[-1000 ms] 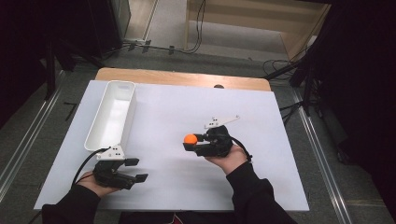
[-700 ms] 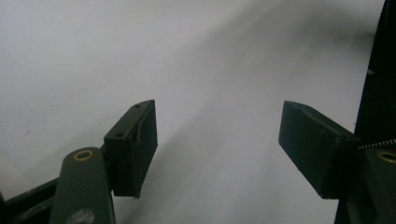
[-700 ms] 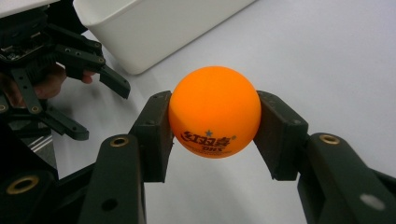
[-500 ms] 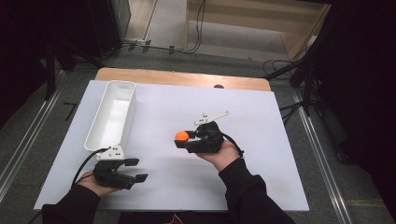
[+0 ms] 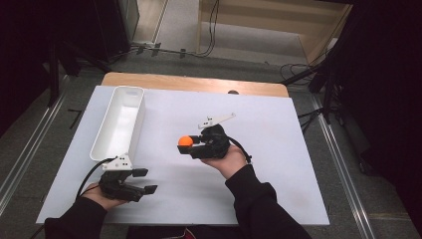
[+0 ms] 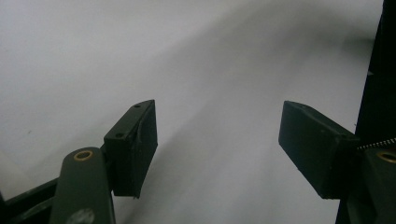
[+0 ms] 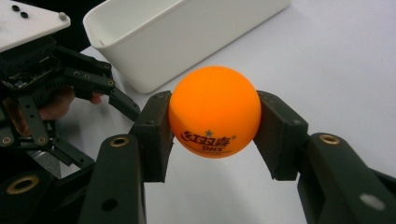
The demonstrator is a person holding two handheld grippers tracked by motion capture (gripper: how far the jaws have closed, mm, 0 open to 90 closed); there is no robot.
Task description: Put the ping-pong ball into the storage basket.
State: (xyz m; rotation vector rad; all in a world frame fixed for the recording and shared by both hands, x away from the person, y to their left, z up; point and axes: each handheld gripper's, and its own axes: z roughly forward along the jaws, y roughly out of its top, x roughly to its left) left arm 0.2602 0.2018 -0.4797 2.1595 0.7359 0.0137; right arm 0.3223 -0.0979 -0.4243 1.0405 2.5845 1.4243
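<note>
An orange table-tennis ball [image 7: 214,112] with printed lettering sits pinched between the two black pads of my right gripper [image 7: 212,128]. In the high view the right gripper [image 5: 186,144] holds the ball [image 5: 185,141] above the middle of the white table, jaws pointing left toward a long white bin [image 5: 119,122]. My left gripper [image 5: 147,180] rests near the front left edge, just below the bin's near end. Its jaws [image 6: 219,140] stand wide apart over bare white tabletop with nothing between them.
The white bin [image 7: 187,32] lies lengthwise along the left side of the table [image 5: 278,164], and what shows of its inside is bare. A wooden strip [image 5: 194,83] runs along the table's far edge. Cables trail on the floor beyond.
My right gripper has carried the orange ball leftward across the table toward the bin. The left gripper has stayed where it was.
</note>
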